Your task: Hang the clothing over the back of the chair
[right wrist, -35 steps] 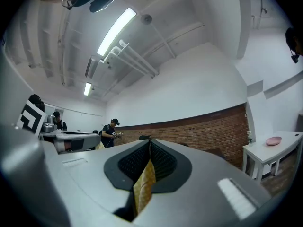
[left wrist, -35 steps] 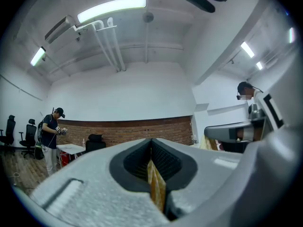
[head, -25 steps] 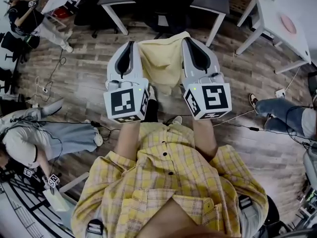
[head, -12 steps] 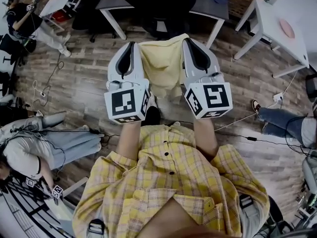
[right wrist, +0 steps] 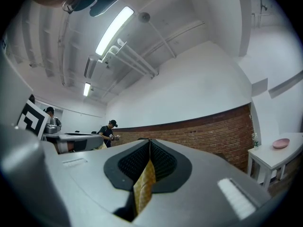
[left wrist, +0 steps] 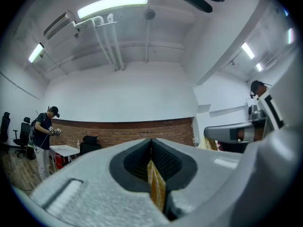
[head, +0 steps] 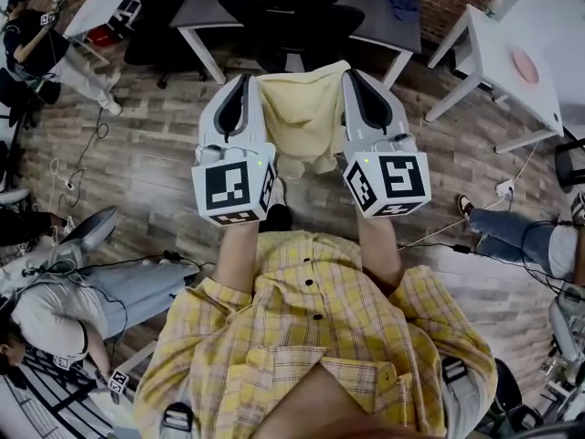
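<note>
Ahead of the wearer, the chair (head: 291,16) is sitting lower in the head view than a second ago. The grey surface (head: 196,3) it stands at, the white surface (head: 498,39) at right and the seated person (head: 55,305) at left are likewise sliding toward the bottom edge. So the wearer is walking forward over the wooden floor (head: 155,154). Both grippers are keeping their places in that view and the same hold.

Yellow clothing (head: 302,117) is hanging stretched between the left gripper (head: 241,82) and the right gripper (head: 353,75). Its top edge is running from one tip to the other, and its lower hem is ending just beside the marker cubes. Each gripper view is showing a fold of yellow cloth pinched between ribbed pads, so each gripper is clamping shut on one upper corner. The clothing is hanging in the air above the floor, short of the chair and not touching it.

Both grippers are pointing forward about level, side by side and parallel, with their marker cubes facing the head camera. Forearms in yellow plaid sleeves are reaching out from the body beneath them.
</note>
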`<state>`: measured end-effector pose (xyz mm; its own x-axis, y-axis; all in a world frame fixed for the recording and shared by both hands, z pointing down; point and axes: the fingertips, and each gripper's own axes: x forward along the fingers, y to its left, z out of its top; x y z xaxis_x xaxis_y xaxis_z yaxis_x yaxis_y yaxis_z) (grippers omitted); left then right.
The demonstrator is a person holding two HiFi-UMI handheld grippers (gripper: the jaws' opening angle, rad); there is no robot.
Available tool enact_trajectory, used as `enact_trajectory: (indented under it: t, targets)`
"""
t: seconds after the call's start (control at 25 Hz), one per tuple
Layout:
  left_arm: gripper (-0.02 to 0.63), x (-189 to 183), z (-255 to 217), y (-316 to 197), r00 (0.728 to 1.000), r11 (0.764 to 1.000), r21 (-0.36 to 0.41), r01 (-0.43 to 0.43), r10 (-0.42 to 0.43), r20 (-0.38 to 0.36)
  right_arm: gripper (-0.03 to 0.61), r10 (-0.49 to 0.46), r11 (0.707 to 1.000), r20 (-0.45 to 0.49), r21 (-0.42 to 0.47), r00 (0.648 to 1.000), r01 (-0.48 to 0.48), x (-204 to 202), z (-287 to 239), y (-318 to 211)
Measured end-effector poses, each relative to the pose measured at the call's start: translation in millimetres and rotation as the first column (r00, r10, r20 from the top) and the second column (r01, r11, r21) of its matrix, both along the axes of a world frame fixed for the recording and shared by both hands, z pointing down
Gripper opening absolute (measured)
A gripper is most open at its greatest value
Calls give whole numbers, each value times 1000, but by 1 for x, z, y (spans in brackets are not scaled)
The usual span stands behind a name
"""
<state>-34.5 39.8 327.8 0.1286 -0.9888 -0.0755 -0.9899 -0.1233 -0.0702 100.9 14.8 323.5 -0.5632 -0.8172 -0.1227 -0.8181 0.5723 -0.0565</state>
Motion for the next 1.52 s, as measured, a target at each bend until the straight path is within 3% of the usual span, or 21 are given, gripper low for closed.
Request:
enact_trajectory:
  t: [0.4, 1.0, 1.52]
  targets:
    - [5, -43, -5, -86, 999, 999, 2, -40, 40, -21, 9, 30, 999, 1, 15, 1000, -30, -42, -13, -77]
    - [5, -102, -16, -194, 977, 978, -6, -207, 206, -46, 9, 189, 982, -26, -3, 982, -189, -99, -20, -167]
    - [5, -113, -15, -242, 966, 969, -30, -247, 243, -88, 9, 238, 970, -48, -41, 970, -240, -108, -22, -218]
